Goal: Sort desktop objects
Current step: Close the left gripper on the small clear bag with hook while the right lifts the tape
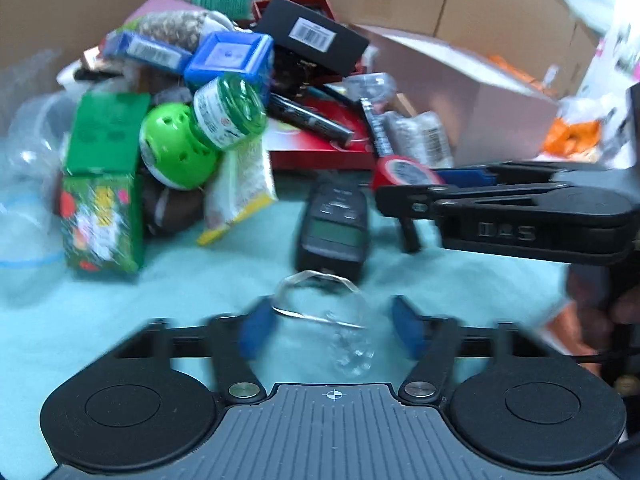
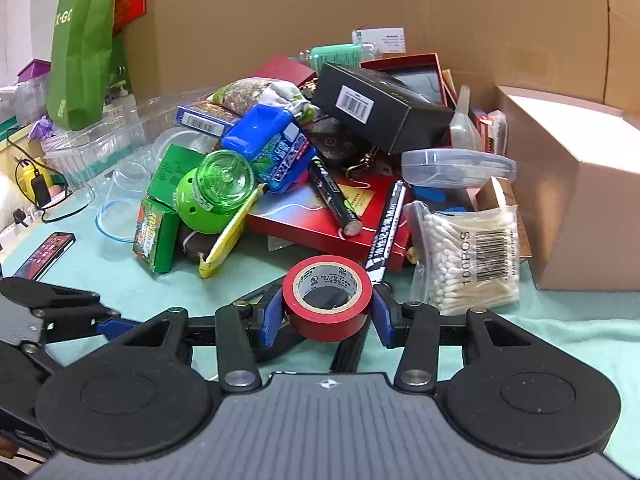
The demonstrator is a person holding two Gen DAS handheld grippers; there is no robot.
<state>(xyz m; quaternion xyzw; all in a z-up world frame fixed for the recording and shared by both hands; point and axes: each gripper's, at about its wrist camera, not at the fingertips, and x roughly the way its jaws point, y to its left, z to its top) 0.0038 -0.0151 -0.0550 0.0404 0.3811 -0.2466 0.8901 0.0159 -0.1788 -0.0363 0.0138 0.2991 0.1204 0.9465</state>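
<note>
A small clear plastic cup (image 1: 320, 312) lies on its side on the teal cloth (image 1: 180, 300), between the blue pads (image 1: 260, 326) of my left gripper (image 1: 332, 322). The left pad is at its rim and the right pad stands a little off it; the picture is blurred. My right gripper (image 2: 326, 314) is shut on a red tape roll (image 2: 326, 300) and holds it just above the cloth. In the left wrist view the right gripper (image 1: 412, 188) reaches in from the right with the tape roll (image 1: 404, 172). A black handheld meter (image 1: 334, 228) lies just beyond the cup.
A heap fills the back: a green carton (image 2: 156, 236), a green ball (image 2: 200, 212), a green-lidded jar (image 2: 224, 180), a blue case (image 2: 268, 144), a black box (image 2: 380, 108), a red box (image 2: 332, 220), markers and a cotton swab bag (image 2: 468, 256). A brown box (image 2: 580, 184) stands right, a phone (image 2: 44, 250) left.
</note>
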